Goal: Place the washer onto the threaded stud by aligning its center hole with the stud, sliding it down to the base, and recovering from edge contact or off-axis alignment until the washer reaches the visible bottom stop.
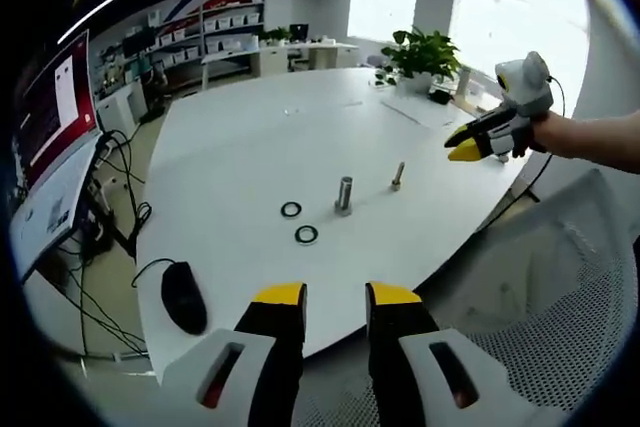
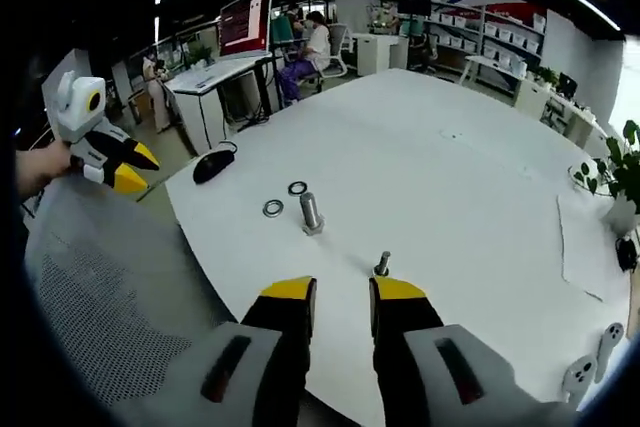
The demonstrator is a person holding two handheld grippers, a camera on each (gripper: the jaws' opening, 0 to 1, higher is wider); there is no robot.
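Nothing done yet, by the look of it: two flat dark metal ring washers (image 1: 291,209) (image 1: 306,235) lie on the large white bench (image 1: 250,137), just beside the upright grey metal cylinder (image 1: 344,194), with the small threaded stud (image 1: 398,175) standing bare a little apart. Left yellow-tipped tool (image 1: 335,297) held back off the bench edge, jaws parted and empty; right yellow-tipped tool (image 2: 343,292) likewise parted and empty, poised near the stud. Left to do: picking up a washer, centring its hole over the stud, sliding it down to the base.

Smooth matt white table (image 1: 250,137), 2 dark-ringed metal washers (image 1: 306,234), shiny metal stud (image 1: 344,194).
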